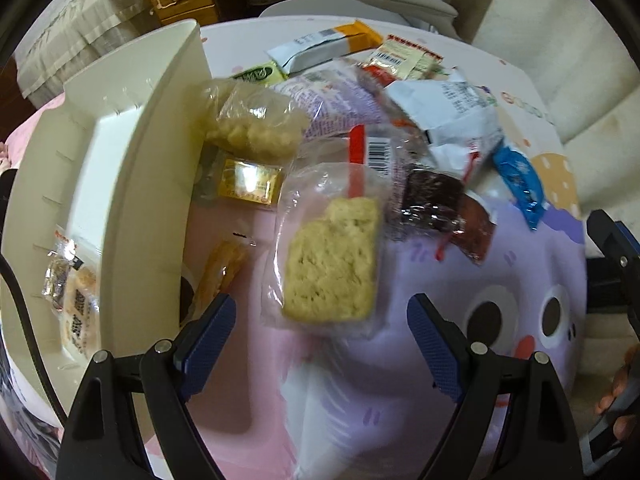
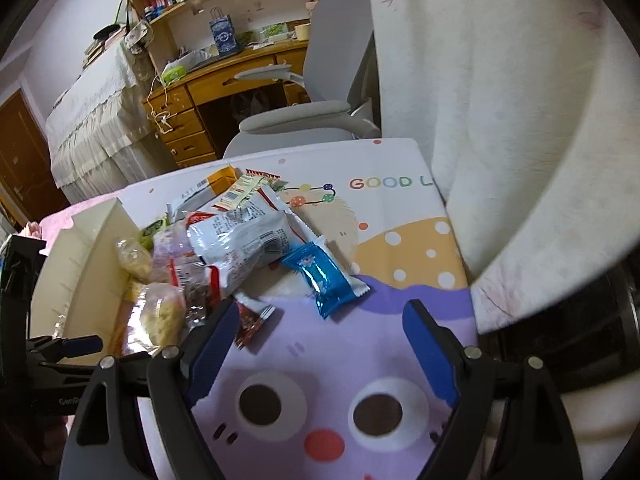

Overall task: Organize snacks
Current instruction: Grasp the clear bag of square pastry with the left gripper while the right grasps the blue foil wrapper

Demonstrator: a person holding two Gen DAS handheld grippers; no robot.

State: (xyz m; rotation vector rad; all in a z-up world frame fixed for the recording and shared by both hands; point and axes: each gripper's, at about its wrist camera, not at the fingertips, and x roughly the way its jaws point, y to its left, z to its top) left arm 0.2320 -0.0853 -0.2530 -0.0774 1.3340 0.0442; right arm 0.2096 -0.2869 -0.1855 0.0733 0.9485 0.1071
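Snacks [image 1: 360,128] heaped in crinkled wrappers on cartoon-printed desk [image 2: 320,360], just beside cream organizer tray [image 1: 132,160]. Nearest: pale square cracker [image 1: 334,258] in clear wrap. Left tongs [image 1: 320,344] and right tongs [image 2: 316,344] both spread wide, gripping nothing.

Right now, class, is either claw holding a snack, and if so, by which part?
Nothing is held. The left claw and the right claw are both open, with no packet between their blue pads.

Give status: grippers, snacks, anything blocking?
Left gripper open, empty, facing clear-wrapped biscuit. Right gripper open, empty, near blue packet. Snack pile loose beside cream organizer tray. Nothing blocking.
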